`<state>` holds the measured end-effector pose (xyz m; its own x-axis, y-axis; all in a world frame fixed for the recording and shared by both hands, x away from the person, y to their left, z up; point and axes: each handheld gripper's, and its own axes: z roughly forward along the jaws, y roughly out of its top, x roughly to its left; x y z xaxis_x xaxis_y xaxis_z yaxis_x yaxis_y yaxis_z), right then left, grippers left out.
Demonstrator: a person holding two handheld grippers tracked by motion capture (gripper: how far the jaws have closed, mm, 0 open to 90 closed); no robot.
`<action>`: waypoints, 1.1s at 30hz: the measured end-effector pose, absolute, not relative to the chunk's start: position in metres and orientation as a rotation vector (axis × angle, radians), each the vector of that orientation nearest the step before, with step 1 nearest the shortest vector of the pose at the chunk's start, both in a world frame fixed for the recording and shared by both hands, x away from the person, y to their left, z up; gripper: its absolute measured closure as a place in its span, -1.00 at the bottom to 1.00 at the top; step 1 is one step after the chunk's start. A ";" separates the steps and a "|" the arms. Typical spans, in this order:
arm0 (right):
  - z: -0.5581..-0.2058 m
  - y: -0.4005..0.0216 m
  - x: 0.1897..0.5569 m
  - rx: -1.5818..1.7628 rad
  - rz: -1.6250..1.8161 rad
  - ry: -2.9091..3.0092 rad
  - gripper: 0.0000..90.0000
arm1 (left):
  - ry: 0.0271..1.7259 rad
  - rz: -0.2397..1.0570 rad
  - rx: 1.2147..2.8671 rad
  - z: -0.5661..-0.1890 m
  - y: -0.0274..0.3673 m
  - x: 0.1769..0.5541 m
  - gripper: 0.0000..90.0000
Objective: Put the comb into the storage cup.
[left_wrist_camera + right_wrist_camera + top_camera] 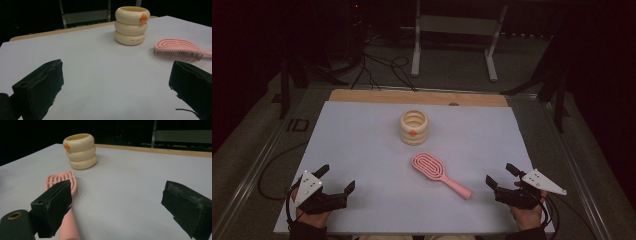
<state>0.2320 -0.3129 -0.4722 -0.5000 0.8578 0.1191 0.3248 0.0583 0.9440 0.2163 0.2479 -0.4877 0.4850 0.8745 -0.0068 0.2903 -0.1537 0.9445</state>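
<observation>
Right hand-held gripper, jaws apart and empty, rests on the desk with the pink hairbrush's handle just beside its left jaw, ready for grasping. Left hand-held gripper, likewise apart, waits farther off; ringed cup stands beyond.

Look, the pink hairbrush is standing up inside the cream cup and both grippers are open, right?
Not quite. The pink hairbrush is lying flat on the table, apart from the cream cup and nearer the person, as the high view shows. The rest is right: the left gripper and right gripper are both open.
</observation>
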 end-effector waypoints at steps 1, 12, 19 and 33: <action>-0.472 -0.313 0.232 1.183 1.449 1.861 -0.81 | 1.004 0.704 1.694 -0.488 0.248 0.216 -0.99; -0.467 -0.313 0.237 1.190 1.450 1.870 -0.81 | 1.014 0.709 1.681 -0.488 0.249 0.216 -0.99; -0.461 -0.309 0.239 1.179 1.439 1.889 -0.81 | 1.022 0.711 1.672 -0.488 0.251 0.216 -0.99; -0.446 -0.292 0.248 1.163 1.398 1.999 -0.81 | 1.026 0.711 1.675 -0.489 0.250 0.216 -0.99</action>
